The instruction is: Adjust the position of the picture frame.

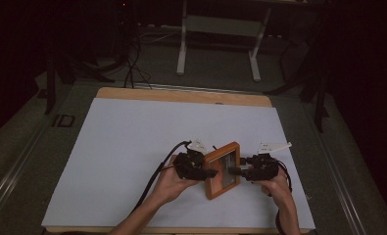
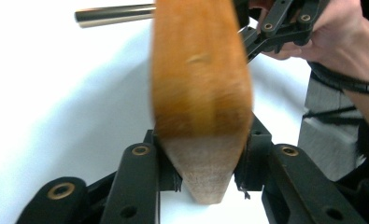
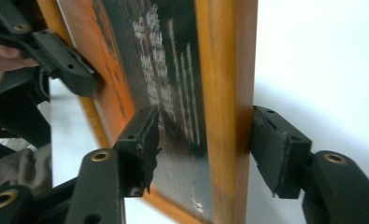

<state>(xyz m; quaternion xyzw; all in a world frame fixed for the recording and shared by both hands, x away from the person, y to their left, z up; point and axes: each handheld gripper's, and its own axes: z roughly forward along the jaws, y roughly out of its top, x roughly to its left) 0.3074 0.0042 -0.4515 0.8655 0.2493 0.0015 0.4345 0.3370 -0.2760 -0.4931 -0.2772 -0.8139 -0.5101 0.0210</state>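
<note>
Nearest to us in the high view, two forearms come in from the bottom edge, each hand holding tongs. The left tongs (image 1: 211, 172) and right tongs (image 1: 234, 171) meet at a small wooden frame (image 1: 222, 170) held between them, near the front edge of the white table (image 1: 132, 147) and a little right of its middle.

In the left gripper view, our left tongs (image 2: 205, 170) are clamped tight on the frame (image 2: 201, 93): both black pads press the sides of its rim, which runs away from us, blurred. It is warm orange-brown wood with a paler, unvarnished end grain at the near corner. A metal rod (image 2: 114, 15) shows at the top of that view, and the other hand grips its tongs beyond the frame.

In the right gripper view, our right tongs (image 3: 203, 149) straddle the frame's (image 3: 226, 93) opposite rim. One pad sits against the dark glassy panel, the other against the outer wood edge; we cannot tell how firmly they press.

The panel (image 3: 168, 93) carries columns of pale marks that look like writing, but we cannot read them; they are too blurred. No brand or label is legible.

The frame is tilted in the high view.
</note>
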